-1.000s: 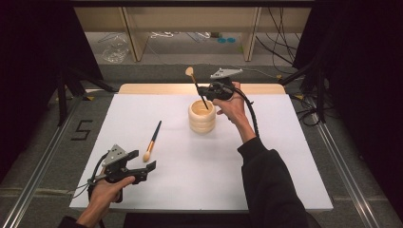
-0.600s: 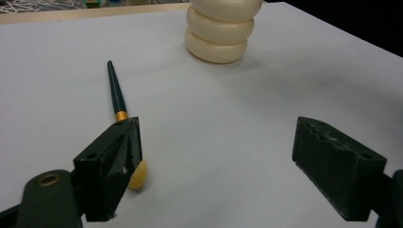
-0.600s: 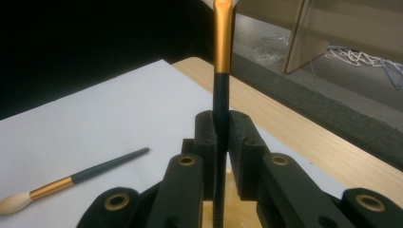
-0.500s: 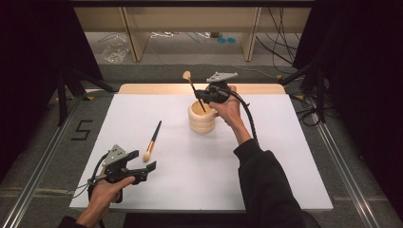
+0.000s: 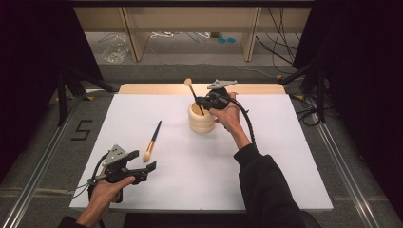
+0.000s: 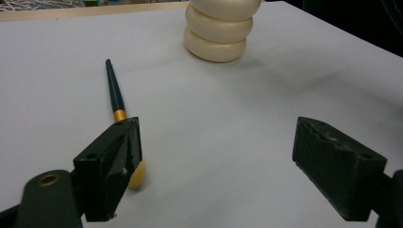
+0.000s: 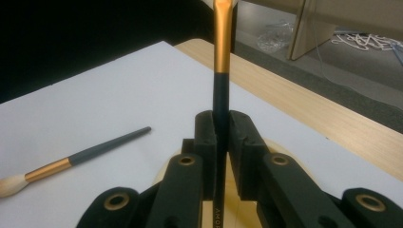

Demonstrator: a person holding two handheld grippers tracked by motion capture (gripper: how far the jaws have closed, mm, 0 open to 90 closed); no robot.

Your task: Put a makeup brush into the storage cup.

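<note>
Holding: your right gripper (image 5: pixel 203 103) has its jaws clamped on the dark handle of a makeup brush (image 5: pixel 195 97), bristle end up, handle end down inside the cream ribbed holder (image 5: pixel 200 121).
Right gripper, own view: both pads (image 7: pixel 208 142) press the brush handle (image 7: pixel 220 95) from either side; gold ferrule sits above the jaws.
Left gripper: you keep your left gripper (image 5: pixel 142 169) low at the near left of the sheet, jaws spread wide with nothing between them.
Second brush: a second brush (image 5: pixel 152 141) lies flat on the sheet, just beyond your left gripper, well apart from the holder; bristles toward you, dark handle pointing away. In the left gripper view its bristle tip (image 6: pixel 135 175) shows just behind the left jaw.
Holder: stands upright near the far middle of the sheet; three stacked rounded rings (image 6: pixel 217 28).
Surface: white sheet (image 5: pixel 285 156) covering the table; a strip of pale wood tabletop (image 5: pixel 147 88) shows along the far edge.
Floor: grey, with a "5" mark (image 5: pixel 81 129) to the left of the table and metal rails (image 5: pixel 342 161) at both sides.
Room: wooden shelving (image 5: pixel 133 33) behind the table, cables (image 5: pixel 271 42) and a clear plastic bag (image 5: pixel 115 49) on the floor beneath; black curtains (image 5: pixel 28 71) at left and right.
</note>
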